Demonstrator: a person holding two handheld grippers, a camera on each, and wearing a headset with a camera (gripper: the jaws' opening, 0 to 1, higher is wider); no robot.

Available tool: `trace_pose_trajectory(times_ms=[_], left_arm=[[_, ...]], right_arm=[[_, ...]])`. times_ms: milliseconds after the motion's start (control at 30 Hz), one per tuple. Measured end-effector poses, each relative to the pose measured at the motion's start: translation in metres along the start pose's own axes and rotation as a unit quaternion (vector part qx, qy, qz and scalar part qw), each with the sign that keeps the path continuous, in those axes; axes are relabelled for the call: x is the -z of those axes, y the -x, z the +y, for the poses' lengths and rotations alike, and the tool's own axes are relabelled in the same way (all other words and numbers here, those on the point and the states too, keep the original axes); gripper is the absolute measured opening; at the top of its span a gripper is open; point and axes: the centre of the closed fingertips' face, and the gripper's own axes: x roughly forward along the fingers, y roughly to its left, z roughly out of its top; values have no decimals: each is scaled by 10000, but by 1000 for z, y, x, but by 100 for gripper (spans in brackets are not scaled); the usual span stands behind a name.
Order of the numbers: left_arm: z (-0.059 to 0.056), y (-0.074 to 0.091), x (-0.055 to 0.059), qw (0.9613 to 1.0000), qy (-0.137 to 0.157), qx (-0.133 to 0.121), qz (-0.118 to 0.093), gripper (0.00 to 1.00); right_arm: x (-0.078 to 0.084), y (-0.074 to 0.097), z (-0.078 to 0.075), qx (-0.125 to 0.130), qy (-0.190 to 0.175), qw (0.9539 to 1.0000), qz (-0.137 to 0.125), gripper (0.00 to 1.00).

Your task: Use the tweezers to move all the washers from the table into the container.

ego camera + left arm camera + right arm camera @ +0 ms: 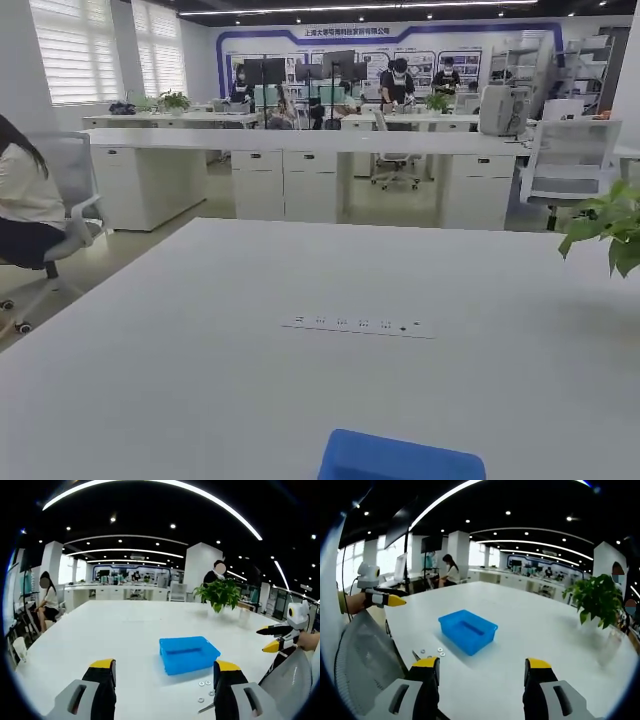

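A blue container (pixel 187 654) stands on the white table (pixel 125 640). It also shows at the bottom edge of the head view as the blue container (pixel 400 460), and in the right gripper view as the blue container (pixel 468 630). Small washers (pixel 204 683) lie on the table just in front of it, and the washers (pixel 440 651) are beside thin metal tweezers (pixel 415 655). My left gripper (pixel 165 666) is open and holds nothing, well short of the container. My right gripper (pixel 481 663) is likewise open, off the container's other side. Each gripper shows in the other's view: the right gripper (pixel 267 639) and the left gripper (pixel 395 596).
A potted plant (pixel 220 594) stands farther back on the table. A power strip (pixel 360 326) is set into the tabletop beyond the container. A white mesh chair back (pixel 360 655) is close to me. People sit and stand at desks behind.
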Motion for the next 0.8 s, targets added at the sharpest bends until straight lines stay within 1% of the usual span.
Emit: trace_pose_trajectory(times_ms=[133, 167, 200, 233, 333, 433, 467, 533, 567, 600, 633, 667, 733, 767, 800], left_arm=[[-1, -1, 5, 9997, -20, 85, 217, 77], [-1, -1, 6, 9996, -37, 95, 247, 75], [0, -1, 6, 9997, -47, 118, 226, 74], [-1, -1, 5, 9995, -13, 203, 232, 71], [0, -1, 7, 9991, 54, 292, 303, 69], [-3, 0, 10, 9981, 39, 455, 417, 66], [-6, 1, 12, 9972, 3, 553, 499, 65], [-12, 1, 17, 9948, -57, 761, 680, 64], [-14, 1, 19, 9937, -104, 840, 734, 63], [-20, 0, 21, 9915, -138, 1004, 822, 61], [-23, 0, 24, 9893, -148, 1112, 929, 60], [-25, -1, 26, 9880, -167, 1169, 999, 59], [-34, -2, 31, 9820, -211, 1447, 1192, 56], [-37, -4, 34, 9796, -290, 1534, 1267, 55], [-39, -5, 36, 9770, -350, 1618, 1343, 53]], right_arm=[[-5, -5, 0, -93, 79, 9999, 75, 65], [-7, -7, 1, -143, 87, 9998, 72, 64], [-7, -9, 2, -180, 84, 9998, 77, 64], [-8, -11, 4, -234, 89, 9997, 83, 64], [-7, -18, 10, -366, 91, 9992, 126, 62], [-6, -22, 17, -482, 92, 9986, 208, 60], [-6, -23, 19, -511, 91, 9984, 224, 59], [-6, -25, 25, -608, 72, 9978, 239, 56], [-5, -26, 27, -650, 47, 9976, 254, 55], [-5, -27, 31, -728, 30, 9970, 263, 53], [-4, -28, 34, -790, 16, 9965, 289, 52], [-3, -30, 38, -846, 7, 9959, 309, 50], [-3, -31, 42, -934, 12, 9951, 327, 47], [-1, -32, 45, -1016, 7, 9942, 361, 45], [-1, -33, 46, -1039, 27, 9939, 364, 45]])
